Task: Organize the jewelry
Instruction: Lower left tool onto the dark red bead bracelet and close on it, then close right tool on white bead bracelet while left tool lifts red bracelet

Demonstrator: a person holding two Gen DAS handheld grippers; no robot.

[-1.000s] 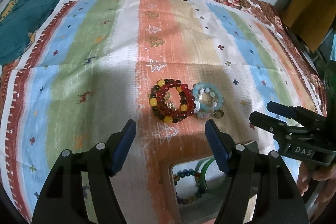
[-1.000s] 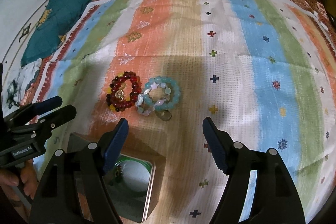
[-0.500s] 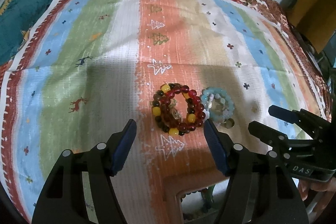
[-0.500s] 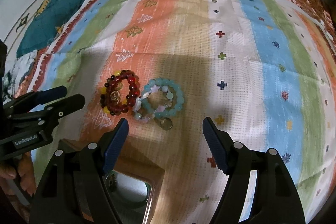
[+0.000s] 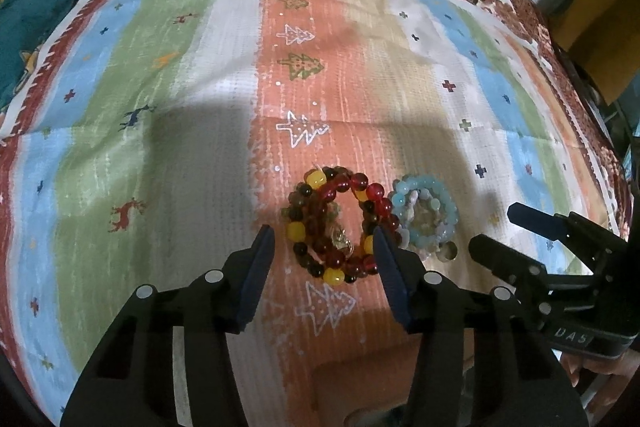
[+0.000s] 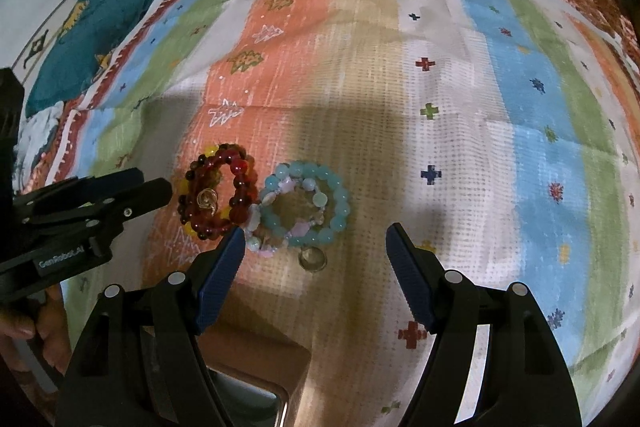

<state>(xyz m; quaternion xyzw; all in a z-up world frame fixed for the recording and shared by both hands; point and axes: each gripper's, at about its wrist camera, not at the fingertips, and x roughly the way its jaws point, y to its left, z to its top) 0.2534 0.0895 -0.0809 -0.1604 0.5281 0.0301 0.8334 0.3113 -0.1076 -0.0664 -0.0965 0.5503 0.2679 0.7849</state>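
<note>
Red-and-yellow bead bracelet (image 5: 338,225) flat on striped cloth (image 5: 160,107), touching pale blue bracelet (image 5: 424,215) on its right. Left gripper (image 5: 324,247) wide, straddling the red one; right gripper (image 6: 316,247) wide, empty, near the blue. Risk — closing jaws snag both bracelets, or beads roll free.

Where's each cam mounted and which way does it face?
Left wrist: on the left tool, looking down its open fingers at the red bracelet; right tool at right edge.
Right wrist: on the right tool, aimed at the blue bracelet; left tool and hand at left.
Shared: both bracelets, striped cloth.
</note>
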